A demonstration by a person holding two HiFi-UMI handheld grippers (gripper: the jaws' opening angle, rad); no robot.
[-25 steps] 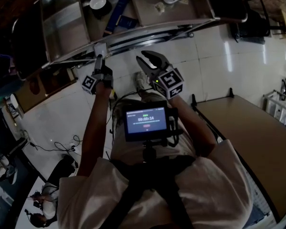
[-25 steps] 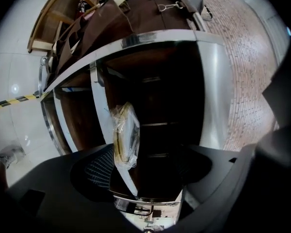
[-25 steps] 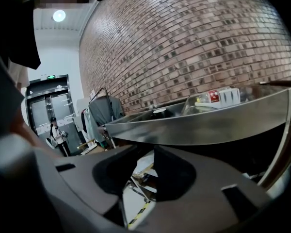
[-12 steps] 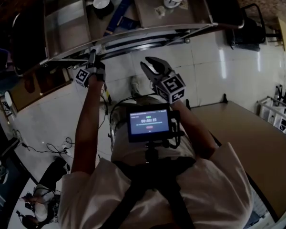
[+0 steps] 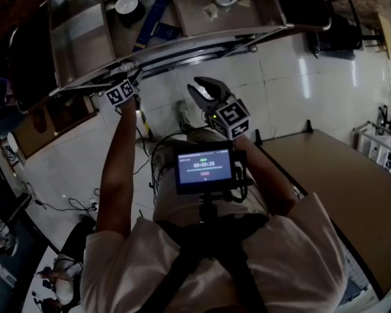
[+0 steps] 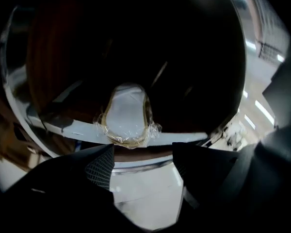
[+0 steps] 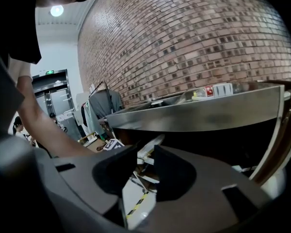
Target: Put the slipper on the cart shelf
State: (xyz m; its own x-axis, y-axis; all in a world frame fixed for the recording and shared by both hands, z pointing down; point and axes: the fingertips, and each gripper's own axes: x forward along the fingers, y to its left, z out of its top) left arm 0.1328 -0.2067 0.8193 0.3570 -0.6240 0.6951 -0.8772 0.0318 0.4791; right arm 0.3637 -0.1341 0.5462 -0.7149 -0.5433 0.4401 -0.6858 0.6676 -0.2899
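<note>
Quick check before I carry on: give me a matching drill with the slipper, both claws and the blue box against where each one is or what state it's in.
Things:
1. slipper
2. left claw
3. right claw
4. blue box

Places and states:
A. on the top tray of the cart
B. open, empty, away from the cart, over the floor
C. wrapped in clear film, lying at the edge of a shelf under the top tray
D. open, empty, just short of that shelf edge

Pairs: 1-C, 2-D, 3-B, 4-A.
</note>
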